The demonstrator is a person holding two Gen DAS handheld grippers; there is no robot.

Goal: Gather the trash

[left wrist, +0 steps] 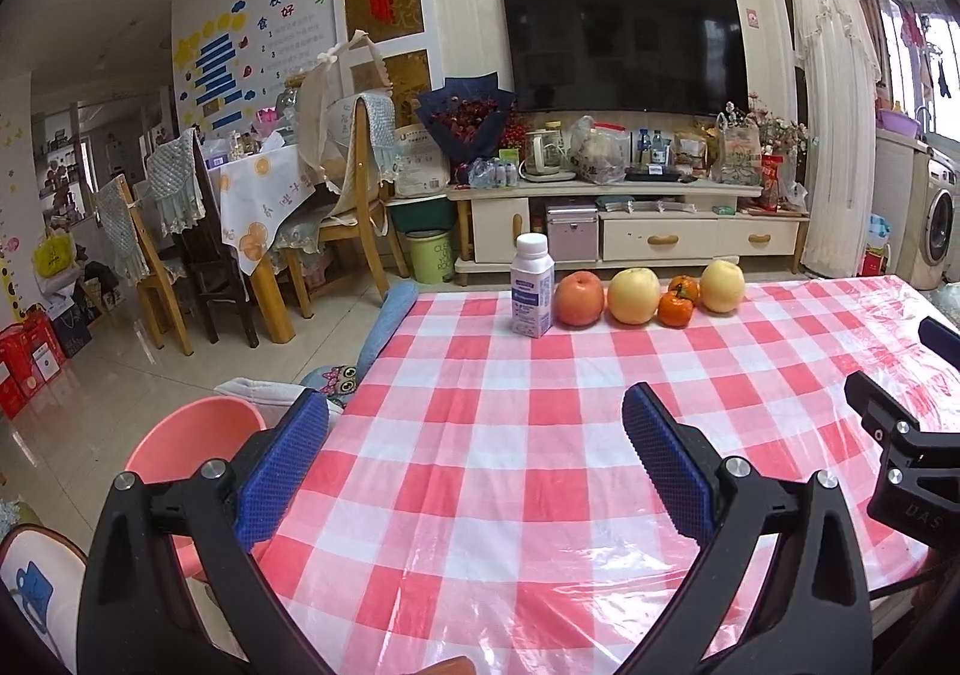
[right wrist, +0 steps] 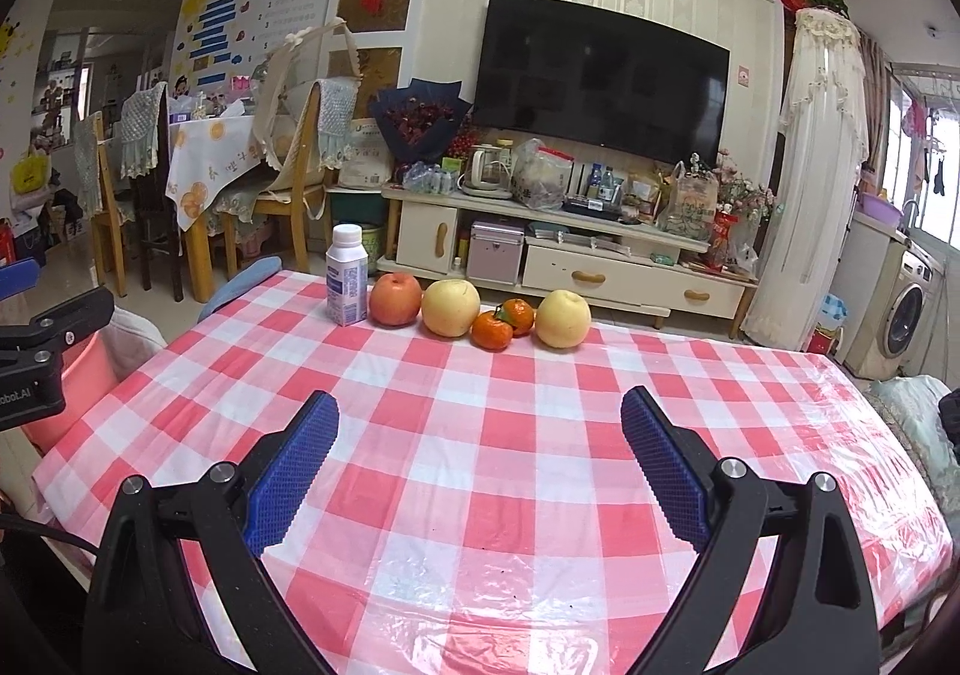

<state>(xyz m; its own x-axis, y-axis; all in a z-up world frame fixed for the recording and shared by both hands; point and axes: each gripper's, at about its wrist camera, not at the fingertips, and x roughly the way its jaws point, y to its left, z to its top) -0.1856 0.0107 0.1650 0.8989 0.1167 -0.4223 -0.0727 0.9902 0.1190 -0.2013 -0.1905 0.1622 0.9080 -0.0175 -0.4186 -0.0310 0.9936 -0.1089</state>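
Hovering wide open and empty, the left claw [left wrist: 474, 459] and right claw [right wrist: 480, 459] face the checked desk [left wrist: 480, 495]. Far ahead of both, a white bottle [left wrist: 531, 285] stands upright beside apples; reaching it seems next, if it is trash.

A small white bottle [left wrist: 531, 285] [right wrist: 347, 275] stands upright with its white screw cap on, a blue-printed label wrapped around its squarish body. It sits at the left end of a row of fruit, just beside the red apple [left wrist: 578, 298] [right wrist: 394, 299], so near that touching or not cannot be told. Past that apple, further from the bottle, lie two yellow apples and two small oranges.
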